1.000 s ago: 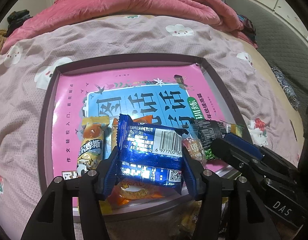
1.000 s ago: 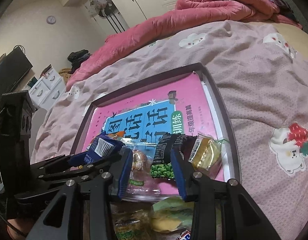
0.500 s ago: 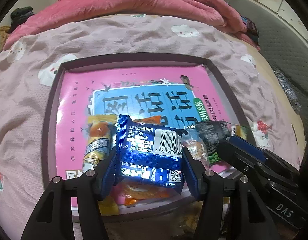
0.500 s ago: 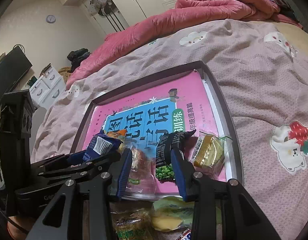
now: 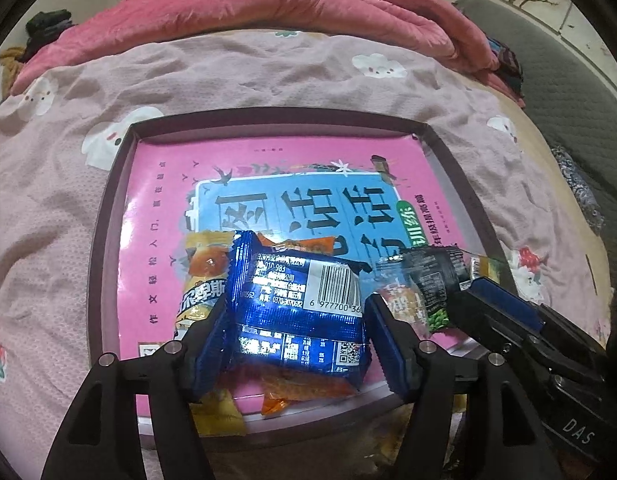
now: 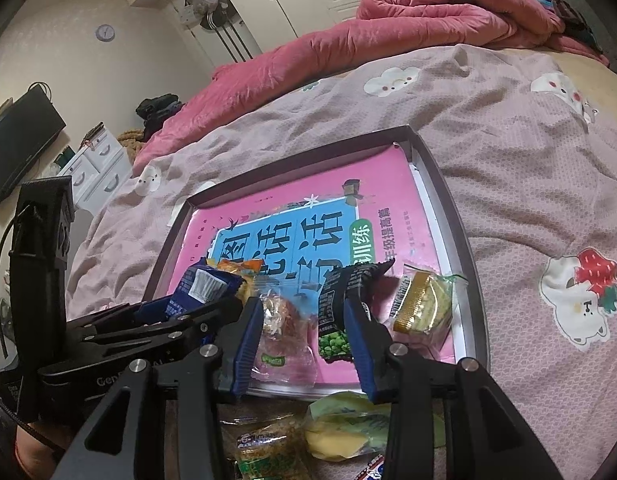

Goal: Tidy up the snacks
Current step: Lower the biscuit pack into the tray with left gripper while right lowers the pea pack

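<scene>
Your left tongs (image 5: 296,332) have just been opening around the blue packet (image 5: 298,312); it sits between the pads at the near edge of the tray (image 5: 108,216), and a gap shows at the right pad, so the grip looks released; the packet lies over an orange wrapper (image 5: 308,390) on the pink book (image 5: 268,168); your right tongs (image 6: 304,340) straddle the clear-wrapped snack (image 6: 282,320) and the black pea packet (image 6: 338,308), unclenched, gripping neither; the tray rests on the bed (image 6: 528,168)
</scene>
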